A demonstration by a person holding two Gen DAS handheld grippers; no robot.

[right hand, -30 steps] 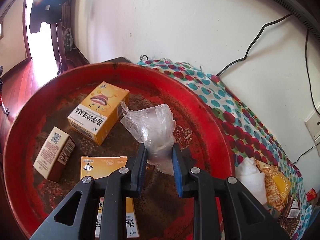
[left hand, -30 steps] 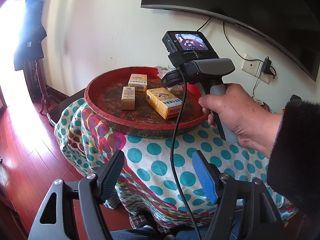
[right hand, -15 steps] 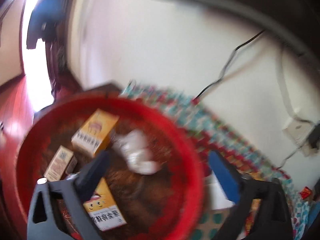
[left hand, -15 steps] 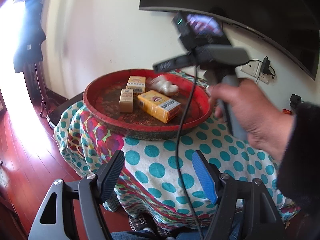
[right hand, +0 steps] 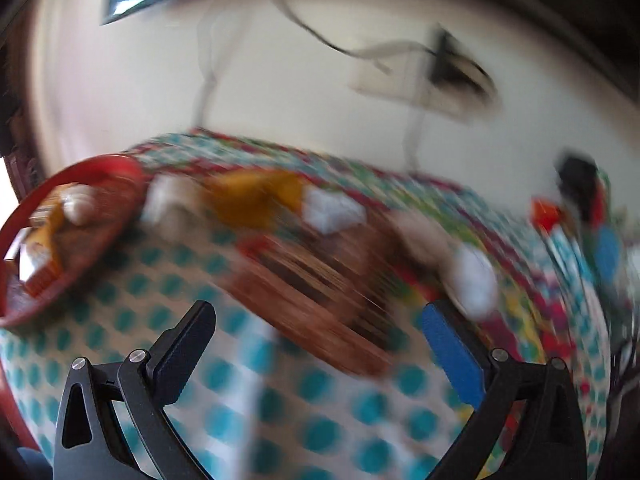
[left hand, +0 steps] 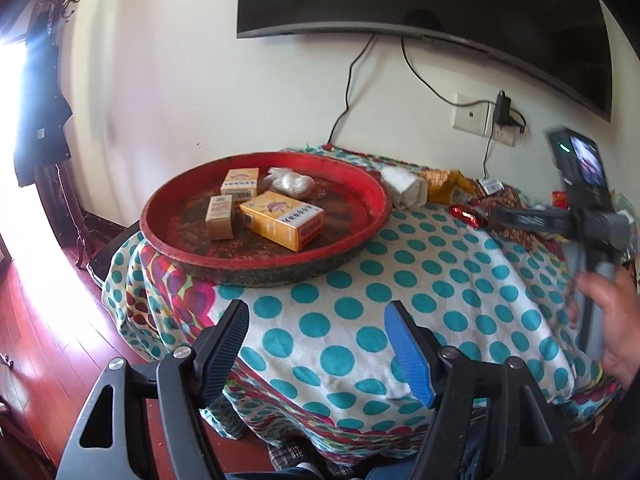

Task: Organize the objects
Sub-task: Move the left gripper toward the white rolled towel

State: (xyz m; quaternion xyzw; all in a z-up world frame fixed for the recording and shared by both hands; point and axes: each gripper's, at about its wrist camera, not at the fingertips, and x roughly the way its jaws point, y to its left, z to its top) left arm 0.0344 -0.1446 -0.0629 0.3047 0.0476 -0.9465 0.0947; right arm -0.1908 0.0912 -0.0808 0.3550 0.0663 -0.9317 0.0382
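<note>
A round red tray (left hand: pixel 360 184) sits on the polka-dot tablecloth (left hand: pixel 420 280). In it lie a large yellow box (left hand: pixel 282 220), a small tan box (left hand: pixel 219 216), another yellow box (left hand: pixel 240 183) and a crumpled clear plastic bag (left hand: pixel 290 182). My left gripper (left hand: pixel 316 320) hangs open over the near edge of the cloth, nothing between its fingers. In the right wrist view, which is heavily blurred, my right gripper (right hand: pixel 316 320) stands wide open and empty over a pile of wrappers (right hand: pixel 312 272), with the tray (right hand: pixel 120 168) far to the left. A hand (left hand: pixel 612 312) holds the right gripper's handle at the right edge.
White tissue (left hand: pixel 404 188), yellow snack bags (left hand: pixel 444 184) and red wrappers (left hand: pixel 466 214) litter the cloth right of the tray. A wall socket with a plugged charger (left hand: pixel 502 110) and a dark television (left hand: pixel 420 0) are behind. Red wooden floor (left hand: pixel 48 340) lies to the left.
The right gripper let go of the plastic bag, which now lies in the tray, opened wide and swept right, away from the tray to the wrapper pile. The left view shifted slightly.
</note>
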